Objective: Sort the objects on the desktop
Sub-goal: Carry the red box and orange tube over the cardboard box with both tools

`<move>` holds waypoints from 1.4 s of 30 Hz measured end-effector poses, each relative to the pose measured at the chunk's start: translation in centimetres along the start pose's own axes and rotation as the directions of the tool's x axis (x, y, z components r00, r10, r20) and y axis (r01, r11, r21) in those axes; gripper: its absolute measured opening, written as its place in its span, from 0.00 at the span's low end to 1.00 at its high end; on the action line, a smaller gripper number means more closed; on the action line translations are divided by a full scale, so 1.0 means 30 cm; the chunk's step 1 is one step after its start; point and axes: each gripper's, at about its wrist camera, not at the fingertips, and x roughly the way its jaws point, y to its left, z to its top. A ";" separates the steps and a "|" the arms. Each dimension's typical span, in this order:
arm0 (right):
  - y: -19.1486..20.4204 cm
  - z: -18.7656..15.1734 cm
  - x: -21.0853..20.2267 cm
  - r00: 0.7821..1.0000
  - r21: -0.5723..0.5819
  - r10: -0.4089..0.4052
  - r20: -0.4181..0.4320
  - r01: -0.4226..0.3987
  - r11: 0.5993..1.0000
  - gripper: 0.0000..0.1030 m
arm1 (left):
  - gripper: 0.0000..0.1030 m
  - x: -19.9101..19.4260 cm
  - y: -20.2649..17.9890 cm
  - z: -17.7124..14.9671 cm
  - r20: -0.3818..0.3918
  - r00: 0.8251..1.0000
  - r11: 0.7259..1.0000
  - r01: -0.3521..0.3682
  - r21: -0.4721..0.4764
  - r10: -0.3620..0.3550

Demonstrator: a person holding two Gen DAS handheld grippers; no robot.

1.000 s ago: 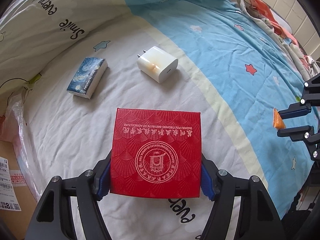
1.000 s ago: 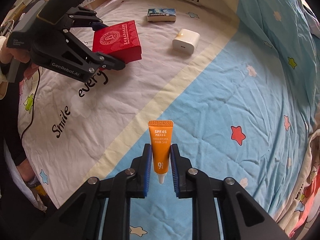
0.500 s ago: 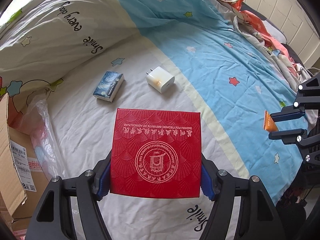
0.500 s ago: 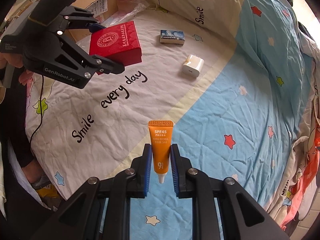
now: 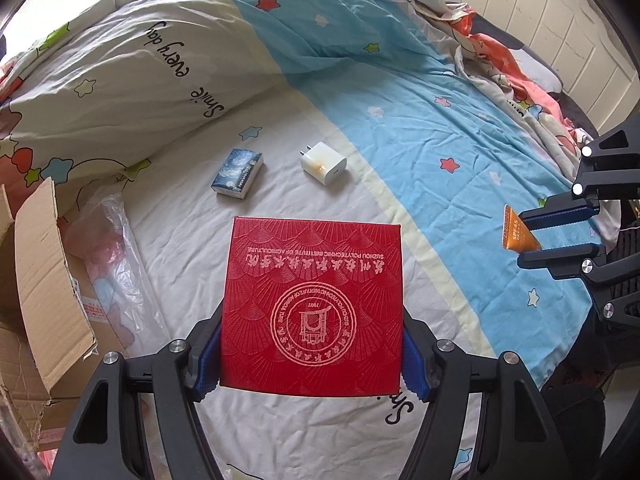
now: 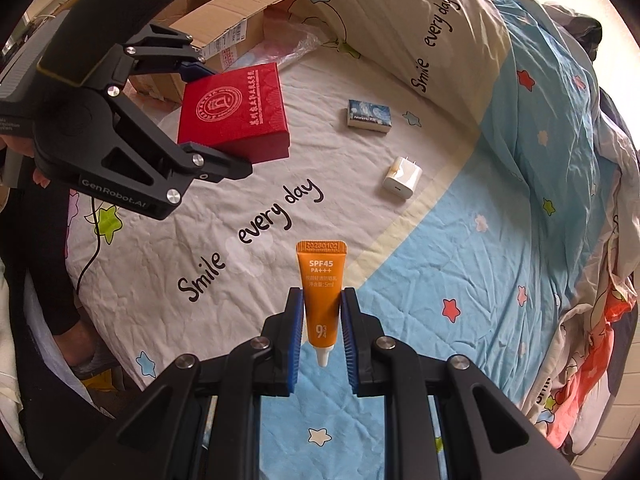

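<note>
we carry the flat red square cardboard box with the gold seal [image 5: 314, 312] clamped by its two side edges in our left hand-held gripper [image 5: 310, 354], level above the white part of the bed sheet [image 5: 420, 152], while our right hand-held gripper [image 6: 320, 334] pinches the small orange plastic sunscreen tube [image 6: 322, 292] across its body, crimped end forward; we judge both are lifted for carrying to a sorting spot. the small blue starry-print tissue pack [image 5: 238, 173] and the white square charger plug [image 5: 323, 163] lie apart on the sheet beyond. compared with a second ago, both look smaller and farther, and the brown cardboard carton [image 5: 40, 280] now shows at the left.

The orange tube [image 6: 322, 296] reads "SPF45 PA+++"; the bedsheet [image 6: 248, 240] "Smile every day"; the left gripper [image 6: 192, 92] "GenRobot.AI".
</note>
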 end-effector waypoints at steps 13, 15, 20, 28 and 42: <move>0.147 0.147 -0.156 0.998 -0.074 -0.047 0.035 0.049 0.996 0.17 | 0.70 -0.186 0.086 -0.048 0.058 0.998 1.000 -0.015 -0.003 0.015; 0.172 0.172 -0.170 0.998 -0.088 -0.050 0.041 0.053 0.995 0.17 | 0.70 -0.209 0.112 -0.060 0.064 0.998 1.000 -0.021 -0.013 0.022; 0.227 0.232 -0.194 0.997 -0.118 -0.051 0.059 0.058 0.991 0.17 | 0.70 -0.266 0.181 -0.089 0.079 0.996 0.999 -0.034 -0.040 0.037; 0.310 0.347 -0.255 0.994 -0.161 -0.049 0.097 0.064 0.985 0.17 | 0.70 -0.356 0.291 -0.136 0.102 0.993 0.995 -0.055 -0.084 0.064; 0.434 0.567 -0.307 0.984 -0.203 -0.020 0.180 0.057 0.977 0.17 | 0.70 -0.462 0.561 -0.222 0.123 0.986 0.971 -0.082 -0.224 0.112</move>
